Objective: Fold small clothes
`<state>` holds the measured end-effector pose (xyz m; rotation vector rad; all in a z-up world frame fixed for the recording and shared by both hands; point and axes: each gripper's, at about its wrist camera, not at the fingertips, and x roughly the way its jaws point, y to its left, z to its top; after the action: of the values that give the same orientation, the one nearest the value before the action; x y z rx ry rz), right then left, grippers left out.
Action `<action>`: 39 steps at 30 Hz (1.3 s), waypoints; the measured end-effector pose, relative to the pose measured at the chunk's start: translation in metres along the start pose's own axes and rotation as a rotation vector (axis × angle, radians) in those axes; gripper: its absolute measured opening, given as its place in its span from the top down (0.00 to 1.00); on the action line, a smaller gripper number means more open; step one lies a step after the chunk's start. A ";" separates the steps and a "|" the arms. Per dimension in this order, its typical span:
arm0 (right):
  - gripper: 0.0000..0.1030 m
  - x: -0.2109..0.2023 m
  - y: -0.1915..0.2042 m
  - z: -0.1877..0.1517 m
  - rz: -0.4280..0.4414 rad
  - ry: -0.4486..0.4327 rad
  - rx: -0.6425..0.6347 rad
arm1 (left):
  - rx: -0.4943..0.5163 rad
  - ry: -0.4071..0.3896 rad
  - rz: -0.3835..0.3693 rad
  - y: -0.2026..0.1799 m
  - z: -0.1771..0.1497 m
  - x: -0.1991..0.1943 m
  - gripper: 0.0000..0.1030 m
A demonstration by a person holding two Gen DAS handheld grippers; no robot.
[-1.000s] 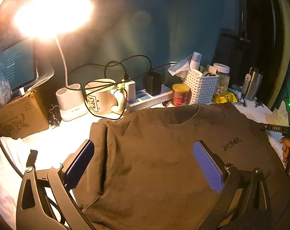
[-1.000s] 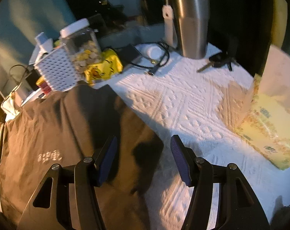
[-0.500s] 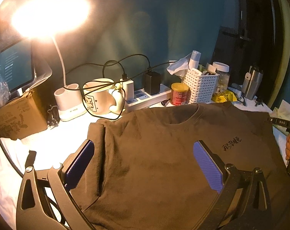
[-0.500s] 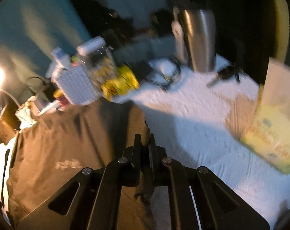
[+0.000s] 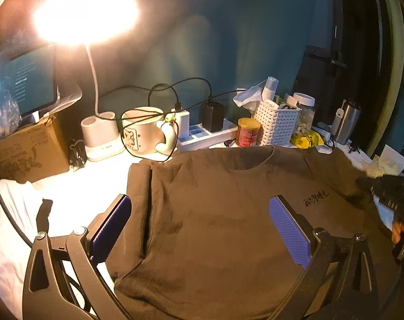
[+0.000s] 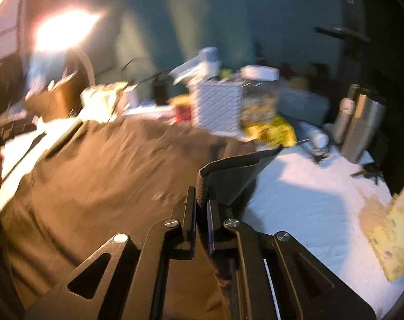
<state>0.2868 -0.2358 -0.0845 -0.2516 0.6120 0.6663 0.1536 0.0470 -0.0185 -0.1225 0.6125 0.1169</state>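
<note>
A dark brown T-shirt [image 5: 215, 213] lies flat on the white table cover, neck hole toward the clutter at the back, small printed mark on its chest. My left gripper [image 5: 202, 224] is open, its blue pads wide apart, hovering over the shirt's middle. My right gripper [image 6: 201, 213] is shut on the shirt's right sleeve [image 6: 228, 178] and holds that edge lifted off the table. The rest of the shirt [image 6: 95, 181] spreads to the left in the blurred right wrist view. The right gripper also shows at the right edge of the left wrist view [image 5: 388, 194].
Along the back stand a lit desk lamp [image 5: 84, 16], a mug [image 5: 140, 136], a power strip [image 5: 210, 136], a red can [image 5: 247, 132], a white basket [image 5: 276, 122] and a steel tumbler [image 6: 362, 128]. A cardboard box [image 5: 26, 152] is at left, a yellow tissue pack [image 6: 391, 229] at right.
My right gripper closed on the shirt's right sleeve, lifted it and swung left toward the shirt's middle. My left gripper stayed open over the shirt.
</note>
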 end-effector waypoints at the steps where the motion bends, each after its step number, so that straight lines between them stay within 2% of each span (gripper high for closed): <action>1: 0.92 0.003 0.007 -0.003 0.008 0.016 -0.021 | -0.003 0.005 0.001 0.001 -0.002 0.000 0.01; 6: 0.92 0.022 0.035 -0.022 0.069 0.140 -0.092 | -0.016 0.025 0.001 0.007 -0.011 -0.004 0.01; 9: 0.85 0.031 0.044 -0.032 0.069 0.209 -0.112 | -0.020 0.037 0.008 0.010 -0.016 -0.004 0.01; 11: 0.66 0.029 0.050 -0.037 0.087 0.223 -0.116 | -0.027 0.045 0.012 0.013 -0.019 -0.004 0.01; 13: 0.57 0.028 0.058 -0.041 0.114 0.245 -0.122 | -0.038 0.051 0.014 0.017 -0.021 -0.004 0.01; 18: 0.57 0.023 0.070 -0.042 0.116 0.259 -0.140 | -0.062 0.066 0.020 0.027 -0.025 -0.005 0.01; 29: 0.57 0.007 0.084 -0.012 0.083 0.198 -0.141 | -0.104 0.043 0.042 0.056 -0.025 -0.014 0.01; 39: 0.57 0.009 0.087 0.009 0.008 0.162 -0.108 | -0.134 0.042 0.070 0.095 -0.031 -0.010 0.02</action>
<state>0.2403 -0.1611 -0.0850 -0.4073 0.7332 0.6917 0.1138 0.1355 -0.0452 -0.2341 0.6510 0.2242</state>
